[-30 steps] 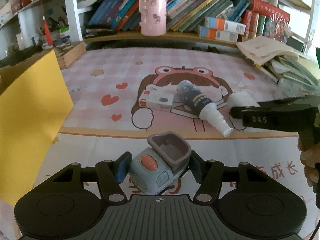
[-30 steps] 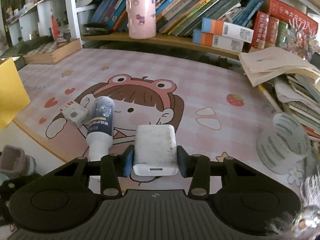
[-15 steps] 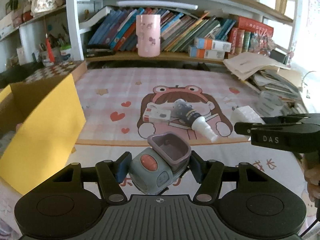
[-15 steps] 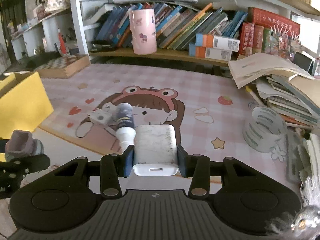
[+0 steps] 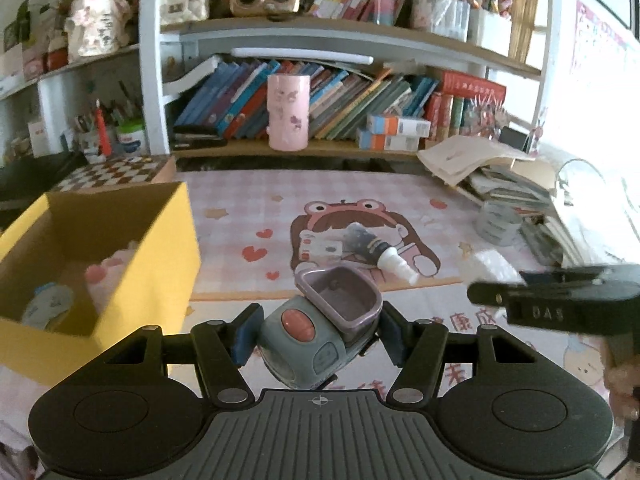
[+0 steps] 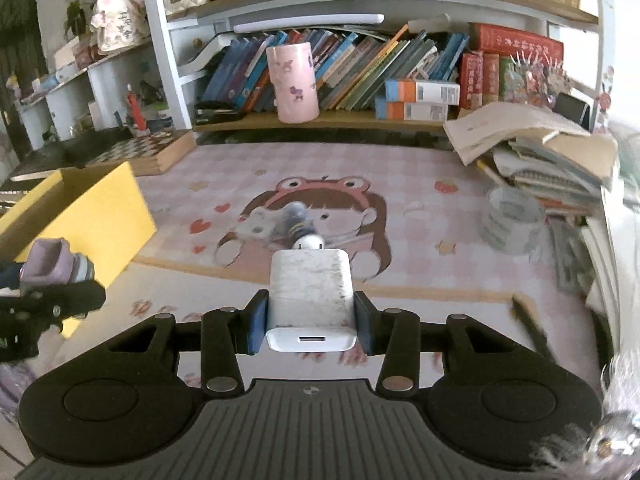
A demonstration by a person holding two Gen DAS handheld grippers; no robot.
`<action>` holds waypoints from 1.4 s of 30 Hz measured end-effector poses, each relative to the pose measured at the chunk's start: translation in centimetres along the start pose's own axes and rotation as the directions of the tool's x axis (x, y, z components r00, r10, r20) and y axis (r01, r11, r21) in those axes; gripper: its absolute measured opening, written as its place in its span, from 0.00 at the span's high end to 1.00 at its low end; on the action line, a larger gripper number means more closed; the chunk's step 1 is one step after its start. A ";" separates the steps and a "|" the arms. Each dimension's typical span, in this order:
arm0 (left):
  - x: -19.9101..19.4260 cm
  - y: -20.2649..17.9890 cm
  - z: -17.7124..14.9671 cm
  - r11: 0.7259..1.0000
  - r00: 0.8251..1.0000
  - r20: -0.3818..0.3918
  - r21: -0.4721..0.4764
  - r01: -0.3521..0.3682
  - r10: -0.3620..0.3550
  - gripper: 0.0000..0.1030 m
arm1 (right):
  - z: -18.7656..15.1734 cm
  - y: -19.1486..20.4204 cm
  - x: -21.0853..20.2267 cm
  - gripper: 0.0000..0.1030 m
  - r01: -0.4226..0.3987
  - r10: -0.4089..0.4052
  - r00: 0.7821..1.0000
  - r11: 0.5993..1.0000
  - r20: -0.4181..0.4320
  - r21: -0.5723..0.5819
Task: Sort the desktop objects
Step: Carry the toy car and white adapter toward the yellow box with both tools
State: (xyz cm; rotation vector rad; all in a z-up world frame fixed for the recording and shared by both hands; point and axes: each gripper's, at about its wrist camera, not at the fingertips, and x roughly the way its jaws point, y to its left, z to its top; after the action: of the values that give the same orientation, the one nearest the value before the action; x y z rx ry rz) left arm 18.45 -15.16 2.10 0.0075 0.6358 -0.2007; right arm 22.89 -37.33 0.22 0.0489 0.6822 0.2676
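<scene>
So my left hand-held gripper (image 5: 318,334) has its two fingers closed in on a little grey-blue toy truck (image 5: 316,332) with a purple tub on its back and a pink button on top, both blue pads pressed against its sides, and the toy is up off the worktop (image 5: 224,208). My right hand-held gripper (image 6: 310,322) is clamped about as wide as a white charger block (image 6: 310,296), which sits squarely between the pads with its USB port facing back at the camera. Ahead and to the left of the left one there's an open yellow box (image 5: 160,256) with a couple of soft-looking things already in it, though they're too blurry for me to name. Straight ahead of both grippers, on the cartoon frog-hat girl printed on the pink mat, a dark spray bottle (image 5: 378,248) with a white cap lies on its side, touching a small white carton (image 5: 322,249) on its left. Further right of the right gripper a translucent roll of tape (image 6: 510,220) sits next to a messy stack of books (image 6: 548,164). From the left wrist view I can see the right gripper off to the side with the white block poking out past its finger.
</scene>
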 end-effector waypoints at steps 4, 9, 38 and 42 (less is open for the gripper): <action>-1.5 1.8 -0.9 1.000 1.000 -0.001 -0.019 0.014 -0.014 0.41 | -1.5 2.2 -1.5 0.61 -0.001 0.001 1.000 1.000 -0.009 0.024; -3.1 3.6 -2.5 0.999 0.999 -0.030 -0.002 0.039 -0.039 0.41 | -3.7 5.0 -2.7 0.61 0.017 -0.015 0.999 0.998 -0.038 0.053; -11.0 11.4 -9.8 0.987 0.981 -0.117 0.033 0.159 -0.155 0.41 | -12.2 18.6 -8.5 0.61 0.075 -0.070 0.992 0.996 -0.105 0.039; -11.6 12.3 -10.4 0.989 0.982 -0.119 0.010 0.146 -0.144 0.41 | -12.3 19.7 -8.4 0.61 0.054 -0.052 0.992 0.998 -0.112 0.020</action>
State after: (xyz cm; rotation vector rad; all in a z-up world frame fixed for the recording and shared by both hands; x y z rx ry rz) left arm 5.56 -0.25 -0.11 -0.0094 0.7527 -0.3488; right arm 4.39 -21.04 -1.57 0.0376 0.7967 0.2124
